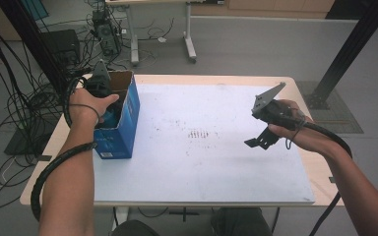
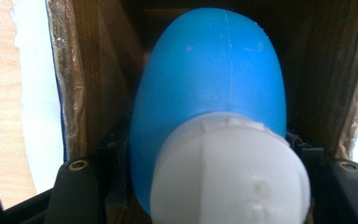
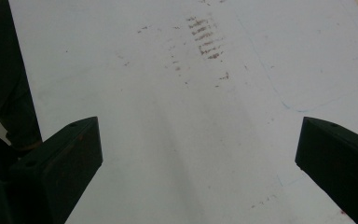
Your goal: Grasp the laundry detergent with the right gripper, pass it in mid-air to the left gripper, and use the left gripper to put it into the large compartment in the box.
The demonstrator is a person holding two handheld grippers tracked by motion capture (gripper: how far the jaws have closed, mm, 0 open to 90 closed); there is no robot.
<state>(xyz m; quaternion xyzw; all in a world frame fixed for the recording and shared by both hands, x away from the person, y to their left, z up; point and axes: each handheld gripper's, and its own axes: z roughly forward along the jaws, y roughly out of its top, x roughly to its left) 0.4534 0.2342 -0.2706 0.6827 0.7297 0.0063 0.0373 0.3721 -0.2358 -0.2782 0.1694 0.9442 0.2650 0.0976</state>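
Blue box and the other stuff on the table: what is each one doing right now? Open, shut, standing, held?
blue box: standing upright on the table's left side, top open.
blue bottle: white cap on, inside the box, held.
left gripper: reaching into the box, shut on the bottle.
right gripper: open, holding nothing, above the sheet.
white sheet: lying flat, with brown smudges.

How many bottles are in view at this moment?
1. A blue bottle with a white cap sits between the left hand-held gripper's jaws, inside the blue cardboard box at the table's left. More may be hidden deeper in the box.
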